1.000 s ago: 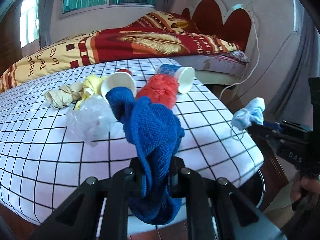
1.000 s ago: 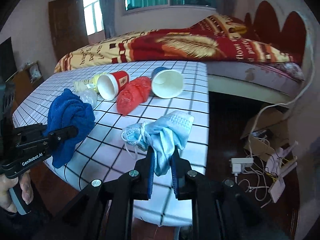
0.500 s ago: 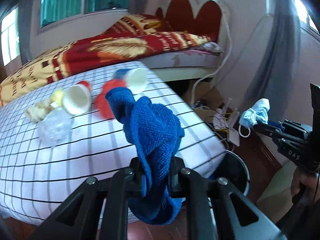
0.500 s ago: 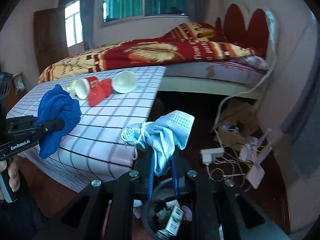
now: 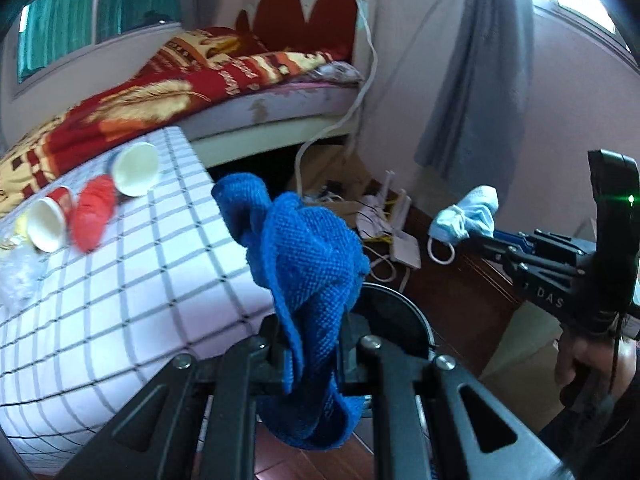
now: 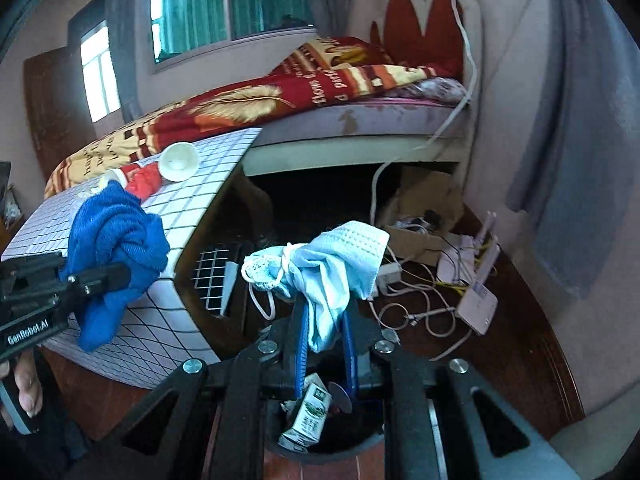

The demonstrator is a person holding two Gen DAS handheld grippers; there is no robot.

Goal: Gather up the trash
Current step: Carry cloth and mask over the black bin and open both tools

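Left gripper (image 5: 310,344) was clamped on a blue cloth (image 5: 308,264), which bunched up above the jaws and hung below them. Right gripper (image 6: 324,344) was clamped on a light blue face mask (image 6: 336,268), one white ear loop dangling at its 7 o'clock. In the right wrist view, a black trash bin (image 6: 320,450) sat directly under the mask at 6 o'clock, with a small green-and-white carton (image 6: 308,416) inside. In the left wrist view, the bin's rim (image 5: 400,312) showed just behind the cloth at 3 o'clock. Table with white grid cover (image 5: 120,280) lay at 9 o'clock of the cloth; on it were two paper cups (image 5: 134,168), a red bag (image 5: 94,212) between them and clear plastic (image 5: 16,280) at the left edge. Router and cables (image 6: 472,288) were on the wood floor at 3 o'clock of the mask. A hand (image 5: 580,368) held the right gripper's handle at the lower right.
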